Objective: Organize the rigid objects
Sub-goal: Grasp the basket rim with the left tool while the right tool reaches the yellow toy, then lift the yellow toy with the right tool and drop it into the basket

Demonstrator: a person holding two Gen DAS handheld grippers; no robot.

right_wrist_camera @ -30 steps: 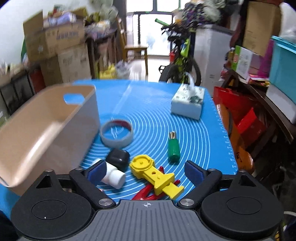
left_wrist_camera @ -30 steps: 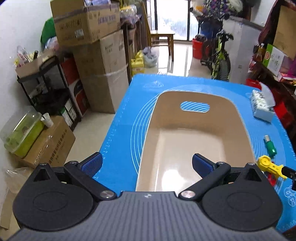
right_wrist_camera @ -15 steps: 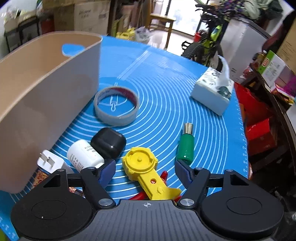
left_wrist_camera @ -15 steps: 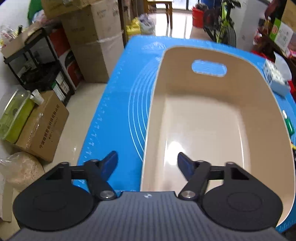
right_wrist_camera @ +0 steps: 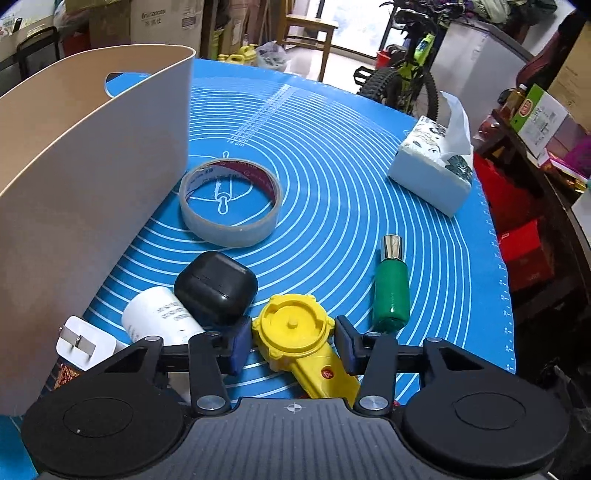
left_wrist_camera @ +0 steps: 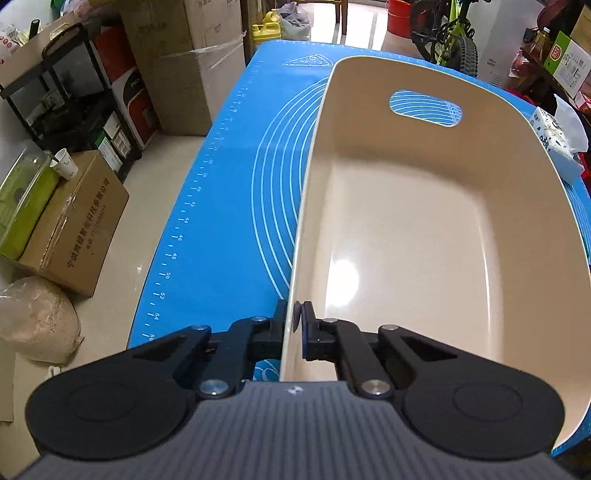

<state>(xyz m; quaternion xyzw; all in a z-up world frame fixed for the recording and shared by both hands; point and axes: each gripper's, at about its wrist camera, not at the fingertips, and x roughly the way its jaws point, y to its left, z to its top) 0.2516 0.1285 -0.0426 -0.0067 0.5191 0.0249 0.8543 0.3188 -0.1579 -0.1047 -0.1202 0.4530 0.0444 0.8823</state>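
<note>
Tape roll [right_wrist_camera: 231, 203] label, maybe red, unreadable

Left wrist view: looked steeply down from close above the near rim of the beige bin [left_wrist_camera: 424, 229], facing along the blue mat [left_wrist_camera: 229, 206] toward the bicycle [left_wrist_camera: 448, 27]. Right wrist view: looked down at close range, low over the mat's right half. Shared: bin, mat, tissue pack [right_wrist_camera: 430, 173], bicycle.
</note>
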